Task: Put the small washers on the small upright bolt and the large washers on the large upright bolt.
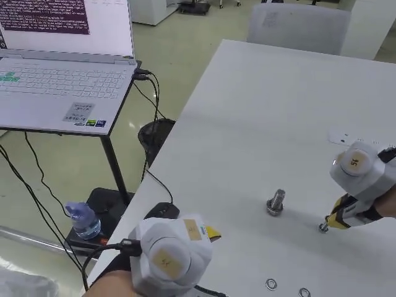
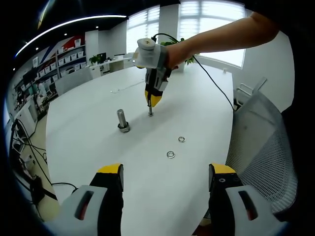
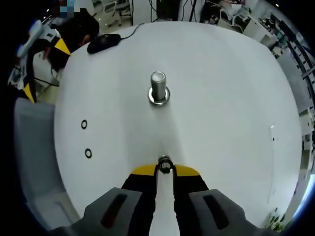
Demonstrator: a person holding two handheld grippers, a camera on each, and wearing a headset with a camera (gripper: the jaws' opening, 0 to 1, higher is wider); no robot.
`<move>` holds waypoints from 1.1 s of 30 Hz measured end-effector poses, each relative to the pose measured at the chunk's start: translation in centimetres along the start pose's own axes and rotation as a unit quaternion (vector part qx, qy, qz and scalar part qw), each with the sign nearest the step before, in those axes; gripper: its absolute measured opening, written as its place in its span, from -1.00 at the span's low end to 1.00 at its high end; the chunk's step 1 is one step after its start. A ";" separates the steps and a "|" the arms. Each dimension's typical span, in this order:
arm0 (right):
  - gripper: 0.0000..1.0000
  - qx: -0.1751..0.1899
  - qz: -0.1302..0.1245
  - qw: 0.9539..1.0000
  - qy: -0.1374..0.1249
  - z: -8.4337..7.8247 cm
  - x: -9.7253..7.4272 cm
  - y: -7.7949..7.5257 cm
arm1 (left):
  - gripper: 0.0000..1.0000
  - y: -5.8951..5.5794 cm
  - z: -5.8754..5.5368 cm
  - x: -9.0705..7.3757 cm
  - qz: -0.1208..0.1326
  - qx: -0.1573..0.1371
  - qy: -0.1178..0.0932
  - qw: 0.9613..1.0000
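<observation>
Washers (image 1: 271, 284) lie loose on the worktop (image 1: 260, 124) near the large upright bolt (image 1: 276, 202), the left gripper (image 2: 166, 170) gaping empty, the right gripper (image 3: 165, 172) narrowed at the small upright bolt (image 3: 164, 162), its hold impossible to tell.

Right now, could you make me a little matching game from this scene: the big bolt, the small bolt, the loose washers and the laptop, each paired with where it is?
Things:
1. large bolt
2. small bolt
3. loose washers
4. laptop

Places:
A. on a black stand beside the table
B. at the tip of the right gripper
C. lying flat on the table, apart from both bolts
D. upright on the table, with no gripper at it

Pairs: 1-D, 2-B, 3-C, 4-A
</observation>
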State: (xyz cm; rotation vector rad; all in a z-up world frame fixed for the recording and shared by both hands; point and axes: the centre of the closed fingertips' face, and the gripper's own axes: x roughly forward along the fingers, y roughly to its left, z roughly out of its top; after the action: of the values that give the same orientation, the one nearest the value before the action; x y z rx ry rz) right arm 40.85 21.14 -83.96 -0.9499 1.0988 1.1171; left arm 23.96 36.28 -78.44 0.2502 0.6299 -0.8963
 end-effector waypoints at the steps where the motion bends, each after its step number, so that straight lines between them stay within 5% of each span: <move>1: -0.75 0.000 0.002 1.000 0.002 0.0 0.2 0.0 | 0.39 0.0 0.0 0.0 -0.001 -0.001 0.000 1.000; 33: -0.73 -0.021 0.007 1.000 0.019 -0.4 2.5 -0.1 | 0.36 0.2 -0.5 0.0 -0.002 -0.007 0.003 1.000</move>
State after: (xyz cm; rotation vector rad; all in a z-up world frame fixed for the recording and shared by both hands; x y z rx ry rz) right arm 41.04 21.25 -86.46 -1.0001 1.1177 1.1414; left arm 23.95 36.62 -78.88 0.2390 0.6419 -0.8956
